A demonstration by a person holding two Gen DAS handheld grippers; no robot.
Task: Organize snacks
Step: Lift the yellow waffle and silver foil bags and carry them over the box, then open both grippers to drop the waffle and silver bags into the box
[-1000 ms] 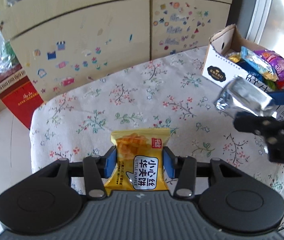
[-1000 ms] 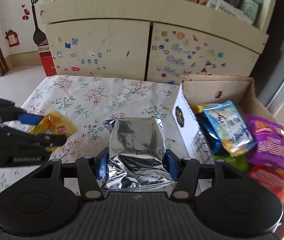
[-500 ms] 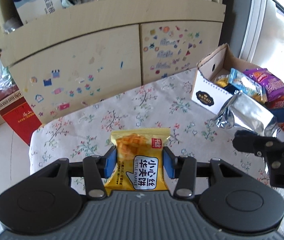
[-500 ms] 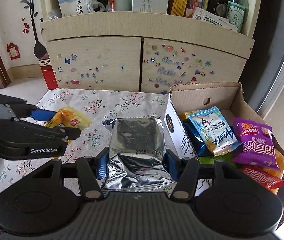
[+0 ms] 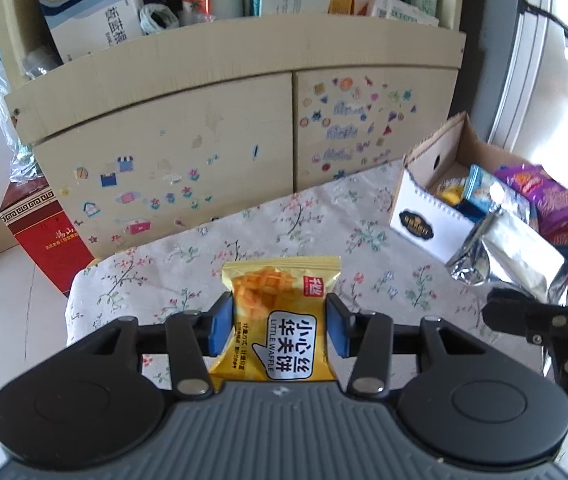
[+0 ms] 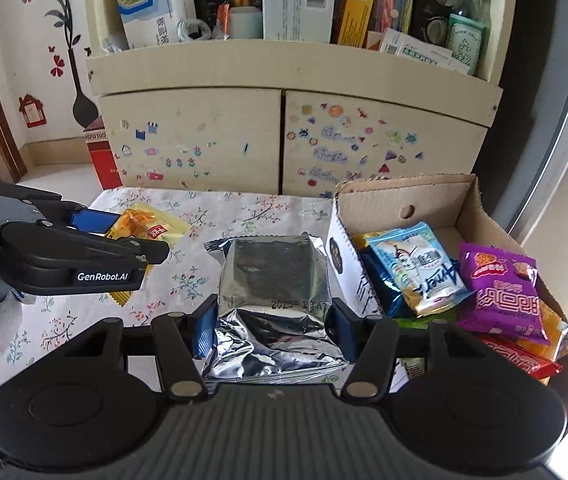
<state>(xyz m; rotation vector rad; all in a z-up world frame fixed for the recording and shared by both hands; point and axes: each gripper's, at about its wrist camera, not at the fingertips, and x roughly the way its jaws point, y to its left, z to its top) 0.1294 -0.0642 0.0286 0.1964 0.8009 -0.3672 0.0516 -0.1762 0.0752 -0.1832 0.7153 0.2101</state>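
Lower end of yellow waffle pack (image 5: 280,320) hidden behind left gripper (image 5: 279,330) body, silver pouch (image 6: 274,304) bottom hidden likewise, box (image 6: 404,204) right side cut off by frame edge, lower snack packs buried, purple packet (image 5: 544,192) blurred by glare

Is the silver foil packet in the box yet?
Out. The silver foil packet sits clamped in the right gripper, beside the cardboard box.

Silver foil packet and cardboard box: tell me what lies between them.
Nothing. In the right wrist view the silver foil packet, clamped in the right gripper, hangs just left of the cardboard box; only floral tablecloth shows.
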